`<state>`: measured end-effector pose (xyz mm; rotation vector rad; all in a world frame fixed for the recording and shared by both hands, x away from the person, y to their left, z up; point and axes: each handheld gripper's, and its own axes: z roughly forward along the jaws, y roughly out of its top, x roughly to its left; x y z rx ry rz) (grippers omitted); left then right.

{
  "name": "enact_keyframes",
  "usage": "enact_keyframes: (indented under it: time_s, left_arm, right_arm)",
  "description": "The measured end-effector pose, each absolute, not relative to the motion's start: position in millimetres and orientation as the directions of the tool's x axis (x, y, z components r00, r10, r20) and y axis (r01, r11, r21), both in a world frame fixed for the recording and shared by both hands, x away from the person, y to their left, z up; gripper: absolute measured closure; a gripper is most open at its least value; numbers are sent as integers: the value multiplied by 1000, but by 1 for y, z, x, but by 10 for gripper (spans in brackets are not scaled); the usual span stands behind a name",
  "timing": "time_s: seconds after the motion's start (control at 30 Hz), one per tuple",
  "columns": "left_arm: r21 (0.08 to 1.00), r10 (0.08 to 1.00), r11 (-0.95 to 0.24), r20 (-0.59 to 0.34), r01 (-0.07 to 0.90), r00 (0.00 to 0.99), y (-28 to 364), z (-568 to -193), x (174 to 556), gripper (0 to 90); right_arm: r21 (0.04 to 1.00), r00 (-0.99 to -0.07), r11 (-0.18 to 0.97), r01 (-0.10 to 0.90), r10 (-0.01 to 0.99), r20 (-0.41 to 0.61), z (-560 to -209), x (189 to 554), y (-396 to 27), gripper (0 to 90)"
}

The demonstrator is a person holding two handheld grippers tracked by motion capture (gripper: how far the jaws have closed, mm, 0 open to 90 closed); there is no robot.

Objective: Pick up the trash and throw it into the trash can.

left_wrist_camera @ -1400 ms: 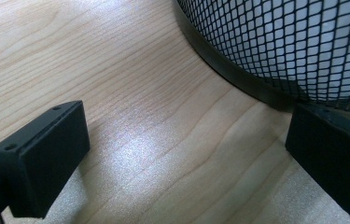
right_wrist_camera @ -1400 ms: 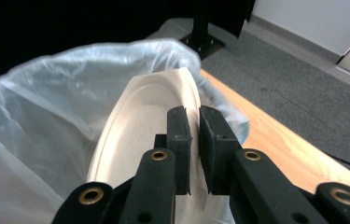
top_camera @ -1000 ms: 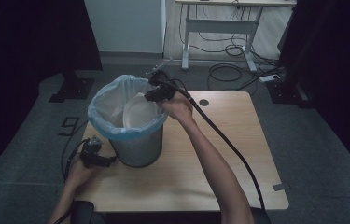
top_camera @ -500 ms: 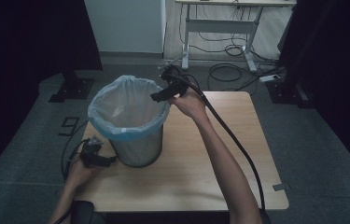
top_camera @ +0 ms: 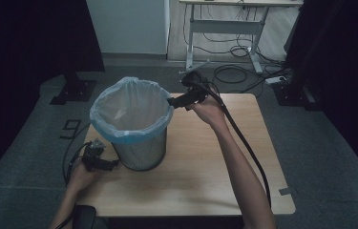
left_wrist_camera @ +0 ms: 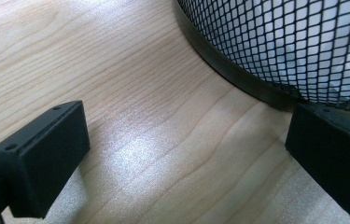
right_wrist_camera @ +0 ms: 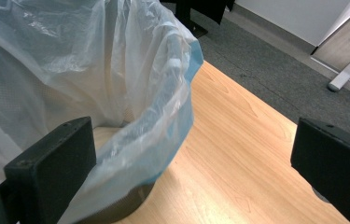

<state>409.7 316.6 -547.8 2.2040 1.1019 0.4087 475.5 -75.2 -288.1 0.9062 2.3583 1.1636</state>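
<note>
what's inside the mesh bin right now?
A translucent bag liner lines the mesh bin, with its edge folded over the rim. In the high view the liner's upper walls look bare; the bottom is hidden by the rim and the plastic folds, so contents there can't be confirmed.

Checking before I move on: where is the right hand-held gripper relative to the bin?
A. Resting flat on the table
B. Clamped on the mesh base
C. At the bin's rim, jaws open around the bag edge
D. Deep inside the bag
C: the right hand-held gripper is at the bin rim, and the right gripper view shows its jaws apart with the bag's edge between them.
</note>
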Motion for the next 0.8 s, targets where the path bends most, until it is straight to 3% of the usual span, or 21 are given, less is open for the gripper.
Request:
enact_keyframes:
  time_s: [0.43,0.8]
  left_arm:
    - [660,799,-449,-5,602,601,317,-548,410,0]
    - [660,799,-449,-5,602,601,317,-548,410,0]
  right_arm:
    - [798,-701,452,399,711,-52,-298,465,-104,2]
    - [789,-680,429,439,733,-21,-329,463,-133,0]
